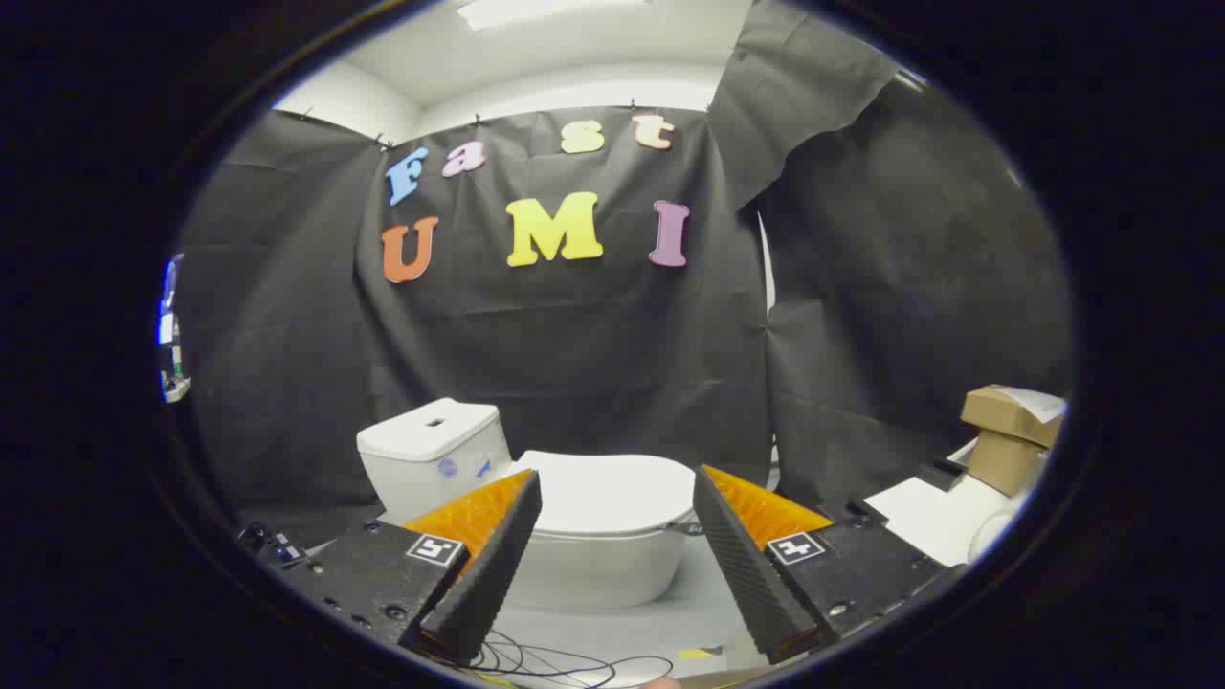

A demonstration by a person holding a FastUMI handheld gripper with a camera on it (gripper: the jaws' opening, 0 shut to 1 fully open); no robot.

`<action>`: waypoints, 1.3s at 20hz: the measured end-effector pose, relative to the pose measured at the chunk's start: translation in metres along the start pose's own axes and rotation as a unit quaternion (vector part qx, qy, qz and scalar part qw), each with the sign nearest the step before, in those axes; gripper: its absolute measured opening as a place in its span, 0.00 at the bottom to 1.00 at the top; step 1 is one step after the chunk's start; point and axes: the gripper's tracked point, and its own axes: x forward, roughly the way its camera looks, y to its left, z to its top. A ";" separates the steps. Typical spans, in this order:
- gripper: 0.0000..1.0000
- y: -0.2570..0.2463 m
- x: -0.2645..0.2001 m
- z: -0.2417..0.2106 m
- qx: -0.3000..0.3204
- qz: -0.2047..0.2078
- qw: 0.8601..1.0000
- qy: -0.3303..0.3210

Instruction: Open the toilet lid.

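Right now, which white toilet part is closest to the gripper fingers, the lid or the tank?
The lid. It lies shut just ahead of the open gripper, between its fingers. The tank stands farther back, beyond the left finger.

Gripper view: fisheye camera mounted on the gripper (617, 478), facing forward along its two spread-apart fingers (488, 565). Low vantage, roughly level with the toilet lid (608, 493), looking across it toward the booth's black cloth wall (574, 335). Toilet near, just beyond the fingertips.
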 end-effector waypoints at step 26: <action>1.00 -0.014 0.030 -0.014 0.001 -0.025 0.999 0.038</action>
